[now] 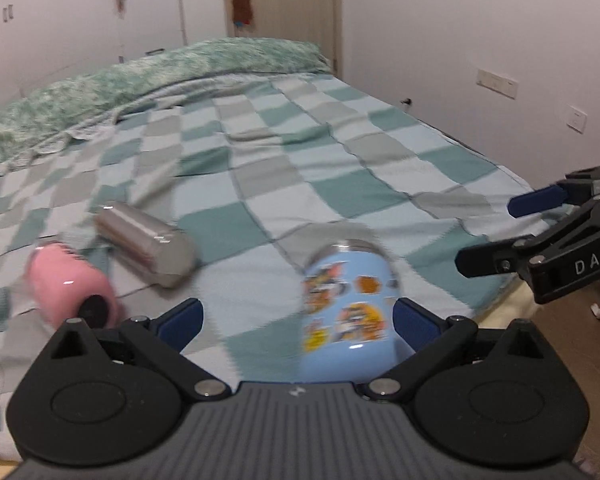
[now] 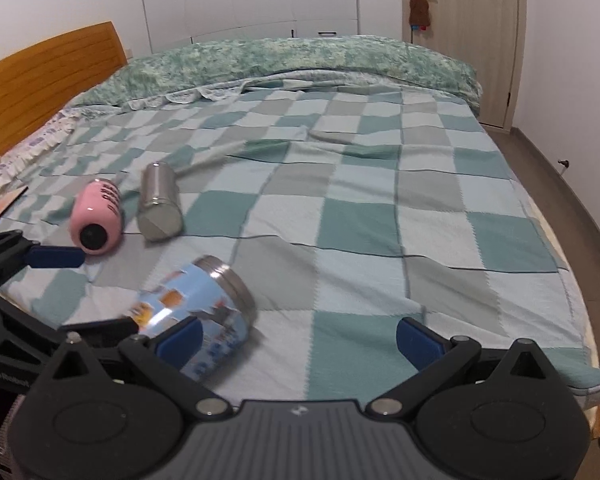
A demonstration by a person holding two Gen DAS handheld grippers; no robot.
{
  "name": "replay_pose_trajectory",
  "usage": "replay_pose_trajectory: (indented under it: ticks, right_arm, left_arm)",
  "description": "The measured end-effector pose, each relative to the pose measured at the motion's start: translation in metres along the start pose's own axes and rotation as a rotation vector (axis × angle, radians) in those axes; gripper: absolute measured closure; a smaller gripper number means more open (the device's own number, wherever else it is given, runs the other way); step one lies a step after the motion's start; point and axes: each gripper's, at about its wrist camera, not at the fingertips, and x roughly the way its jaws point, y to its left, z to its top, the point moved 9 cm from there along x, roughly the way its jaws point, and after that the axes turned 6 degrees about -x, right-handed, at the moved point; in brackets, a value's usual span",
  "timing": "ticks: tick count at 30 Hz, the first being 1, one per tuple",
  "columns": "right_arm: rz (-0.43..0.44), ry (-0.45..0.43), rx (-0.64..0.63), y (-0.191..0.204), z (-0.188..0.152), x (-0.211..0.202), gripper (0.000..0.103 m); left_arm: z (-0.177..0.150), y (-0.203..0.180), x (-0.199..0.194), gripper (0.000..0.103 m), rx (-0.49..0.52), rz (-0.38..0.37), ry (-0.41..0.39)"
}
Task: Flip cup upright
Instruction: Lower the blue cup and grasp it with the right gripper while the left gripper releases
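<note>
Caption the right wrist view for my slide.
Blue cartoon cup tilted between the open left gripper jaws on a checkered bedspread.

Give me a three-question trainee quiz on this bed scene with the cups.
1. True or false: the blue cartoon cup stands upright on the checkered blanket.
2. Which gripper has that cup between its open fingers? A) left gripper B) right gripper
3. Fill in: next to the pink cup lies a ____ steel cup.

Key:
1. False; it lies tilted on its side, steel rim pointing away.
2. A; its right finger looks close to the cup, but blur hides any contact. The right gripper is open with only blanket between its fingers.
3. Silver; both lie on their sides.
</note>
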Motion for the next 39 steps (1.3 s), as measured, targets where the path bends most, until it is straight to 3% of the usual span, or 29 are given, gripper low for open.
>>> replay_pose_trajectory:
  ticks: [9,18,26,35,39]
  right_arm:
    - [0.032,0.084,0.029,0.053,0.014,0.035,0.000]
    - [0.009,0.202,0.168,0.073,0.011,0.074,0.000]
    - [0.032,0.284,0.224,0.080,0.009,0.102,0.000]
    - [0.072,0.348,0.211,0.083,0.008,0.129,0.007]
    - [0.089,0.333,0.066,0.092,0.013,0.127,0.010]
  left_arm:
    - [-0.014,0.060,-0.003,0.000,-0.016,0.059,0.010]
    - [-0.031,0.097,0.007,0.000,-0.050,0.045,0.011]
    - [-0.039,0.106,0.016,0.000,-0.078,0.015,0.017]
    - [-0.043,0.114,0.022,0.000,-0.109,-0.005,0.016]
    - [-0.044,0.115,0.026,0.000,-0.119,-0.007,0.021]
